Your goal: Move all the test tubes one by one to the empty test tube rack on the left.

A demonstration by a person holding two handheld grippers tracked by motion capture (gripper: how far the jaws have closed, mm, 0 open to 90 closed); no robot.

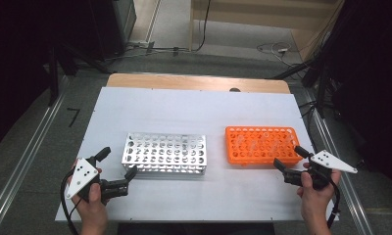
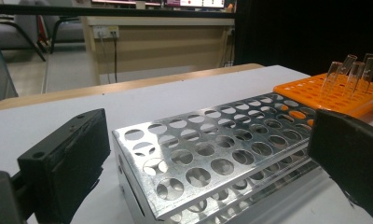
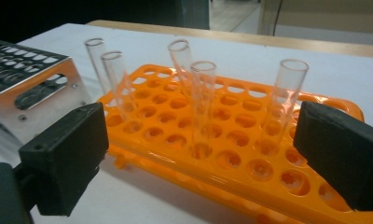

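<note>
5 clear glass tubes [image 3: 201, 105] stand tilted in the orange rack [image 1: 261, 145], right of the metal rack [image 1: 164, 154]. Right gripper [image 1: 292, 159] gapes wide at the orange rack's near edge, holding nothing; left gripper [image 1: 117, 163] is spread too, at the metal rack's corner. Risk: a jaw clips neighbouring tubes, glass slips or tips. White board [image 1: 194, 112] on a wood table, grey floor, cables behind.

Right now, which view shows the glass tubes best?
Right gripper view: five clear glass tubes stand close up in the orange rack. Left gripper view shows them small and far off. In the high view they're faint.
</note>
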